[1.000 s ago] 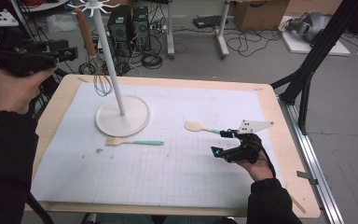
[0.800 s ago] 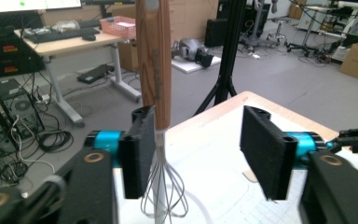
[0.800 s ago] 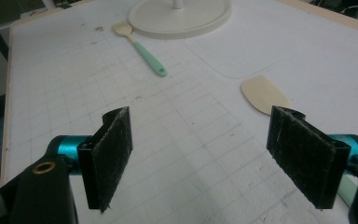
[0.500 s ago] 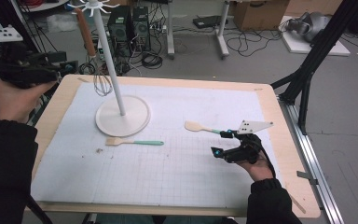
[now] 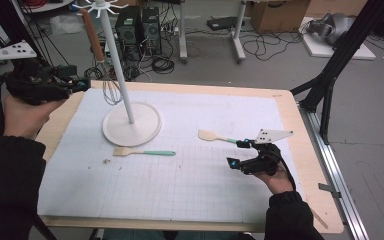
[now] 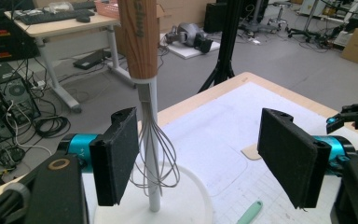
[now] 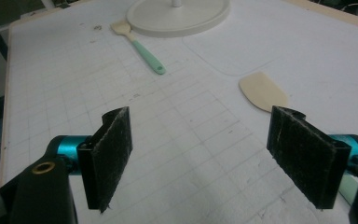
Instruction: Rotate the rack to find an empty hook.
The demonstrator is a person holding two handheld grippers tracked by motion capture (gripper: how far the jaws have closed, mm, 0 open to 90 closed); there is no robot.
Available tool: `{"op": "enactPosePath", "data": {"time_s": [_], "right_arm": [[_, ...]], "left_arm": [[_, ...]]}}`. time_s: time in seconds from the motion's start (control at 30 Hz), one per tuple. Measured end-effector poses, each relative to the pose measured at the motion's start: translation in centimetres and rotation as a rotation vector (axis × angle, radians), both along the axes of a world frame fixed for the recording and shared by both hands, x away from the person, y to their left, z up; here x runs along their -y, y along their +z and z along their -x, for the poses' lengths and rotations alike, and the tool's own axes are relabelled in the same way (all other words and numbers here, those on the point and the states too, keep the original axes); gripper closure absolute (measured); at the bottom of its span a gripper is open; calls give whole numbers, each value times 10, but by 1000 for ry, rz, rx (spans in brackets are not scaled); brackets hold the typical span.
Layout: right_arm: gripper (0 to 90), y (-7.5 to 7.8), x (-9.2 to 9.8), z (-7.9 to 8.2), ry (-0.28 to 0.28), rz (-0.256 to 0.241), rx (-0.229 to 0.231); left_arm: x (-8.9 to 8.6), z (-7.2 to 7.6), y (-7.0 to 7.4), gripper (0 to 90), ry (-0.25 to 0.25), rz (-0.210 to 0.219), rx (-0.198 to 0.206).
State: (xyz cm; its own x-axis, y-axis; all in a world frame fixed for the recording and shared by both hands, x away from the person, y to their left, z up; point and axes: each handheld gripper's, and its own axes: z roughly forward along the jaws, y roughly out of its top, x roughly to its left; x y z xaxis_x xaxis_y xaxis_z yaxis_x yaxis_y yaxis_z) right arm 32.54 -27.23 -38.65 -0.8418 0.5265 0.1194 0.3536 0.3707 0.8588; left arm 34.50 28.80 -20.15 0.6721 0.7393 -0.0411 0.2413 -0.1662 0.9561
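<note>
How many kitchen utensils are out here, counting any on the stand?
3. A whisk hangs from the white stand. A green-handled brush lies on the mat before the stand's base. A spatula lies by the right tongs. None looks hidden.

The whisk (image 6: 151, 154) has thin shiny metal wires and a grained wooden handle (image 6: 138, 37). The stand (image 5: 131, 123) looks like smooth matt white plastic. The spatula (image 7: 264, 93) blade is pale and matt. The mat (image 5: 180, 170) looks like white gridded paper; the table (image 5: 300, 125) edge is light wood.
</note>
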Motion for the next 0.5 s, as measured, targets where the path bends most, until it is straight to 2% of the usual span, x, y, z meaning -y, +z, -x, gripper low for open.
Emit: {"op": "enactPosePath", "data": {"time_s": [0.5], "right_arm": [[211,-1,2,0,-1,-2,3]], "left_arm": [[3,4,-18,292,-2,-11,-1]]}}
